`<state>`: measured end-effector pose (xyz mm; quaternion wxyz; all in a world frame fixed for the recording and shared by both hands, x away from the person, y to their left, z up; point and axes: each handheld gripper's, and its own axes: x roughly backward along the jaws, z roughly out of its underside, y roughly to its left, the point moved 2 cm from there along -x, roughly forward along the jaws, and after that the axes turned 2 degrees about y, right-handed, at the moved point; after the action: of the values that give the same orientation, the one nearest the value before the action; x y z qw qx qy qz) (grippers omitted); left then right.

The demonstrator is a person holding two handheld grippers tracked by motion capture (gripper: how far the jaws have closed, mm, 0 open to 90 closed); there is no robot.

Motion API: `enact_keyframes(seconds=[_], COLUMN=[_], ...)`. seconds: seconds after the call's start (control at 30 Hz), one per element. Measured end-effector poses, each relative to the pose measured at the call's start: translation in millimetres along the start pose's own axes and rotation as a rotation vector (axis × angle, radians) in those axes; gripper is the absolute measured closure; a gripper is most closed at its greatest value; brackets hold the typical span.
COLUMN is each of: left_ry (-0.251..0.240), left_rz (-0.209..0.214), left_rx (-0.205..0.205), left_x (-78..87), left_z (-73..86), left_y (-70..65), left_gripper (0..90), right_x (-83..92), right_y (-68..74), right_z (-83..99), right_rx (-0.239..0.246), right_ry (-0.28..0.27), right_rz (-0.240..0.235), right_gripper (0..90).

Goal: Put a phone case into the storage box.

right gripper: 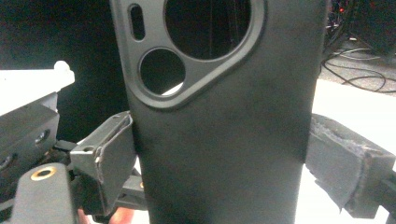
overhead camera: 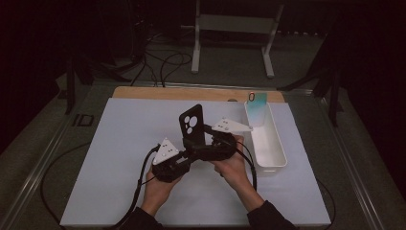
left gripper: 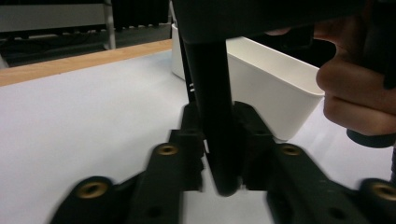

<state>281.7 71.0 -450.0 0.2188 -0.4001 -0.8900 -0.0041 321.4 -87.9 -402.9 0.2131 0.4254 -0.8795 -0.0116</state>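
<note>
Gripping matte black phone case (overhead camera: 191, 123) w/ both grippers, left (left gripper: 223, 154) by thin edge, right (right gripper: 224, 163) across smooth back

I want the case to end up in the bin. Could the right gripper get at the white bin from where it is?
Probably yes: the white bin lies just beside the right gripper, nothing between them, though both grippers clamp the black phone case.
</note>
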Motion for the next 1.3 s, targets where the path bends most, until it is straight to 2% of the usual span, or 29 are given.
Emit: enact_keyframes(seconds=[0.1,0.43,0.47,0.53,0.7,0.97,1.3], left_ry=[-0.002,0.025,0.041,0.043,0.042,0.047,0.042], left_rz=[0.001,0.004,-0.013,-0.014,-0.005,0.015,0.046], left_rx=[0.016,0.015,0.024,0.028,0.007,-0.015,-0.019], left_x=[1.8,0.4,-1.6,-2.4,-1.4,0.0,-1.5], left_z=[0.6,3.8,5.8,6.5,7.7,9.3,11.6], left_y=[2.6,1.0,2.6,3.5,1.1,-2.1,-5.1], left_gripper=[79.9,80.9,81.1,81.1,81.1,81.1,81.1], right_x=[2.5,4.4,7.7,9.1,17.4,19.8,19.0], right_y=[-0.3,-0.4,-0.9,-1.0,-2.5,-4.5,-6.9], right_z=[0.0,1.1,-0.5,-1.6,-15.2,-33.8,-36.3], right_rx=[0.007,0.029,0.050,0.057,0.071,0.085,0.076], right_ry=[-0.006,0.023,0.023,0.022,-0.016,-0.038,-0.025], right_rz=[-0.014,-0.018,-0.016,-0.014,-0.020,-0.019,-0.051], right_gripper=[13.5,12.3,10.9,10.1,10.0,10.1,11.6])
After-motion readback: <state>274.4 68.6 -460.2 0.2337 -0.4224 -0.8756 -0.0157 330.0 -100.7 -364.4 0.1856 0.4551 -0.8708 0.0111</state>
